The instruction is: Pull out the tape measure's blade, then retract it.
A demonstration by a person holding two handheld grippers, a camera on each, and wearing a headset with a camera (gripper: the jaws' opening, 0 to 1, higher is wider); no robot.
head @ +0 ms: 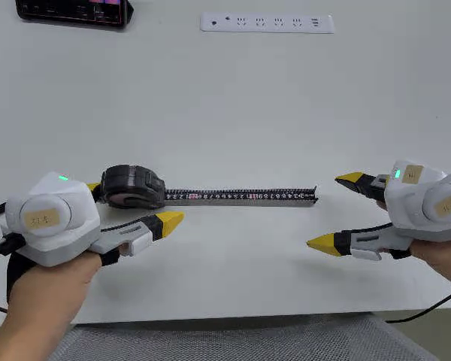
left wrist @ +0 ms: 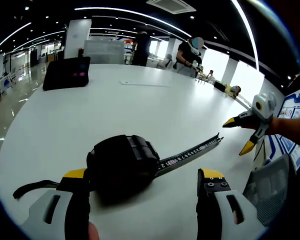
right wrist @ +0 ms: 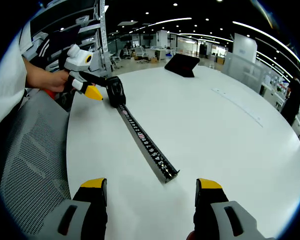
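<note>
Dark numbered steel blade (head: 240,196) is out of the black rubber tape measure (head: 133,186), retraction pending; left gripper (head: 134,203) straddles its case wide open, right gripper (head: 335,210) is open and empty just past the blade tip.

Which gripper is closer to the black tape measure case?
Left. The left gripper has its fingers either side of the tape measure case; the right gripper sits far off, past the end of the pulled-out blade.

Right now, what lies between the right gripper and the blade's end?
Bare table, by the right gripper view: the right gripper stands apart from the blade.
</note>
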